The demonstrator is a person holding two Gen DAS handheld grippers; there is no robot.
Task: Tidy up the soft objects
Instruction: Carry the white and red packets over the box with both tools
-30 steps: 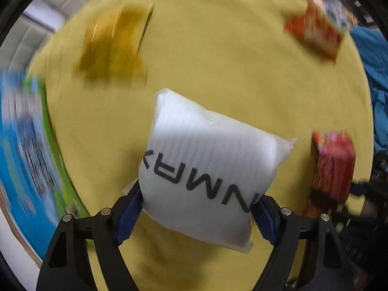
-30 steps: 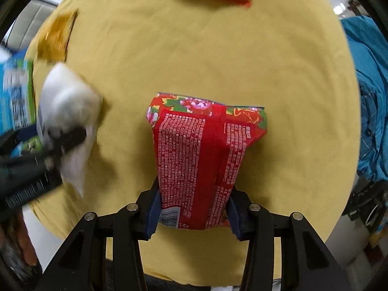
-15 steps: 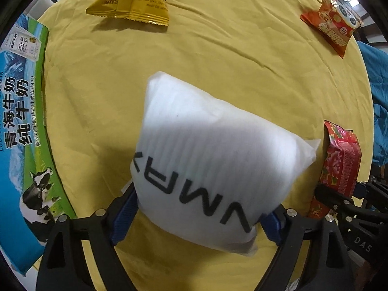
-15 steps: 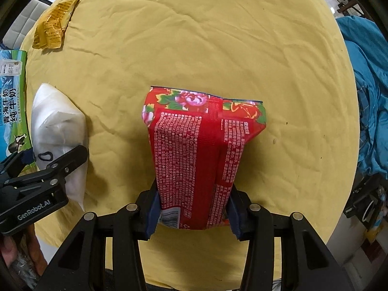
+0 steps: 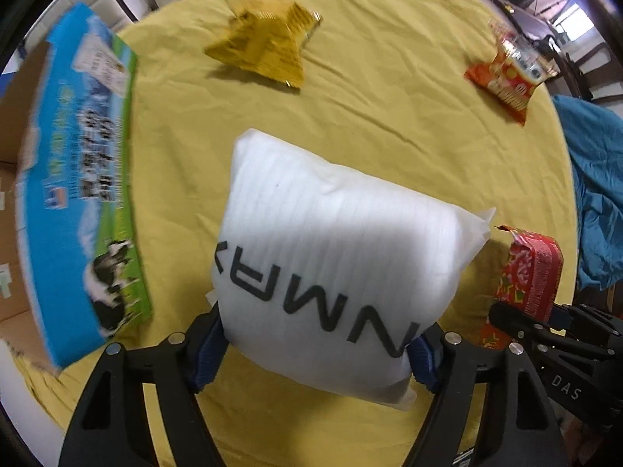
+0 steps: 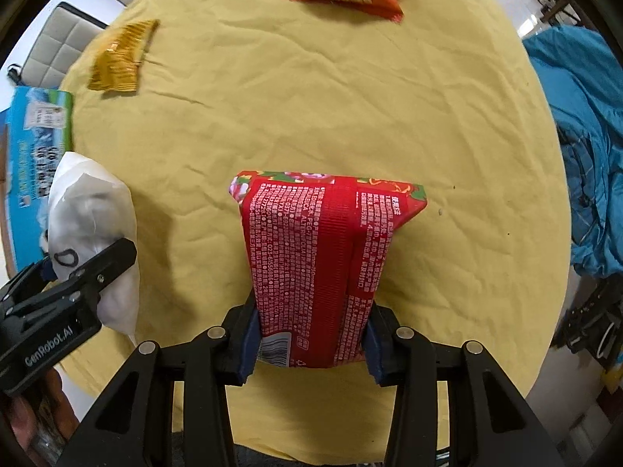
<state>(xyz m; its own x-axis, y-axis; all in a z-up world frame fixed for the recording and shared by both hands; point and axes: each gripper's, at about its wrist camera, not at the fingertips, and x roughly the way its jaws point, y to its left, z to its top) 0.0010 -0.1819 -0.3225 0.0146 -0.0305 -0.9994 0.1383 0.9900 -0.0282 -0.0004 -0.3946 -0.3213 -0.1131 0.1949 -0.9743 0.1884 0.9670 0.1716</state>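
A white puffy pack (image 5: 335,249) with black letters hangs above the round yellow table (image 5: 389,124). My left gripper (image 5: 315,346) grips its lower end between blue pads, and the jaws are closing on it. A red flowered packet (image 6: 319,257) with white print stands up in my right gripper (image 6: 309,344), whose jaws are also closing, pads pressed on its sides. The right wrist view shows the white pack (image 6: 91,210) at the left. The left wrist view shows the red packet (image 5: 529,276) at the right. Both grippers point down at the table.
A yellow snack bag (image 5: 264,50) lies at the table's far left and an orange-red snack bag (image 5: 506,78) at its far right. A blue and green milk carton box (image 5: 78,179) stands off the left edge. Blue cloth (image 5: 595,194) hangs at the right.
Both grippers have risen with their packs, so more of the table shows. In the left wrist view the milk box has come further in and the yellow bag has shifted right.
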